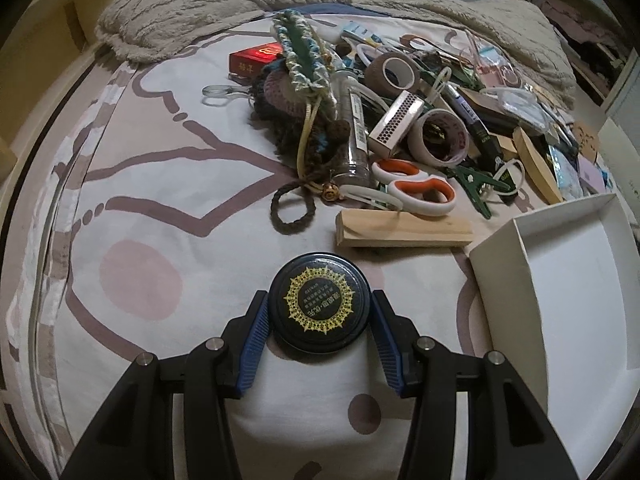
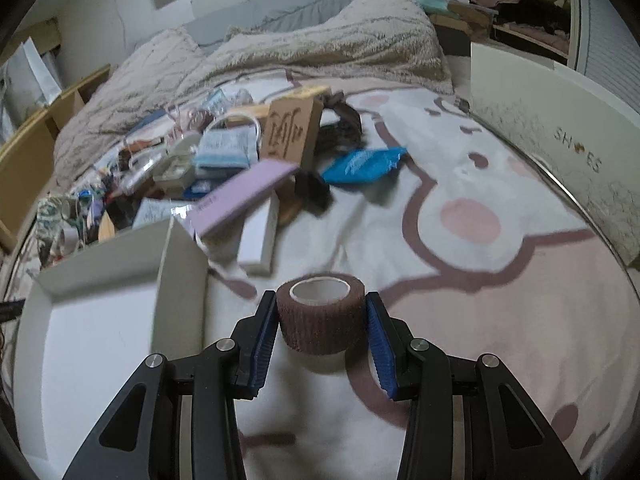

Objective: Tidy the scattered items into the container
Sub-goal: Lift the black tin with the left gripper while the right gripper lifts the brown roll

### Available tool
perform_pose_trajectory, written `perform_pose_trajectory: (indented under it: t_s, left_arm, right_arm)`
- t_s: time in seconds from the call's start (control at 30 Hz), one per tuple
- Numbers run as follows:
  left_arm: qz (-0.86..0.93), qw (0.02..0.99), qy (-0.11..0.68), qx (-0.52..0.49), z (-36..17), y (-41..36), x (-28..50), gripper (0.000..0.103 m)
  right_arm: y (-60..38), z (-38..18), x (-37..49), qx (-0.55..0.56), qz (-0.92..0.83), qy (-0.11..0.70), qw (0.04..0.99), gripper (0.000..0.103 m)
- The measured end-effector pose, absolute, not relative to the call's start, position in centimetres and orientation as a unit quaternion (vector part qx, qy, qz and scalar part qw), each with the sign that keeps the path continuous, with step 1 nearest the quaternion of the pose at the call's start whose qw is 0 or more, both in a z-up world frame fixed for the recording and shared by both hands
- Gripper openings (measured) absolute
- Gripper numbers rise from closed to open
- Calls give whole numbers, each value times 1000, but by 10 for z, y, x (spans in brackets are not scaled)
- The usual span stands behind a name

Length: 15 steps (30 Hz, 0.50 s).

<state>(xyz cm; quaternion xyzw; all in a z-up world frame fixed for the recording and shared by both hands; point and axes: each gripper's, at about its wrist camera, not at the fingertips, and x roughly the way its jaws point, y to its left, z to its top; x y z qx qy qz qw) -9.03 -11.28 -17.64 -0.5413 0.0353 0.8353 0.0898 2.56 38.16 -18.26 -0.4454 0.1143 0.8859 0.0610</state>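
With your left gripper (image 1: 320, 312) you are holding a round black tin (image 1: 319, 305) with a gold sunburst label, its blue pads pressing on the tin's two opposite sides at about half their spread. The tin is lying flat between the jaws, label up, above the patterned bedsheet (image 1: 160, 208). The white box (image 1: 516, 264) you are filling is lying to that gripper's right and slightly ahead, its near corner just beside the wooden block (image 1: 404, 230), with the heap of scissors (image 1: 416, 188), tape rolls and clips farther ahead. So the left hand's carry is probably a short swing to the right, over the box's near wall.

With your right gripper (image 2: 321, 320) you are clamping a brown bandage roll (image 2: 322, 314), standing upright with its white core facing up, the pads squeezing its sides at a little under half spread. From this hand the same white box (image 2: 182, 256) is lying to the left, its upright wall standing between the roll and the bare floor of the box. That wall is what your move turns on: you are likely needing to lift clear of it before going left. Both hands are sitting near the box on opposite sides, so you are risking a crowding over it if both go in together.
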Motion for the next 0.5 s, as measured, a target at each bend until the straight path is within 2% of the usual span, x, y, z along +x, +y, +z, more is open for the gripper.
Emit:
perform_pose_trajectory:
  t_s: [0.37,0.43,0.5]
  left_arm:
    - [841,78,35,-534,-179,-112,-87,50]
    - [840,72,34,-537,-180,-111,-87,56]
    - [839,75,27,-539,-180,-110,-87,67]
  right_arm:
    - [375,-180,39,-444,888,98,69,44]
    - [374,-179,39,-443,888,96,72,44]
    - [374,-177,40,-441,889,97,74,44]
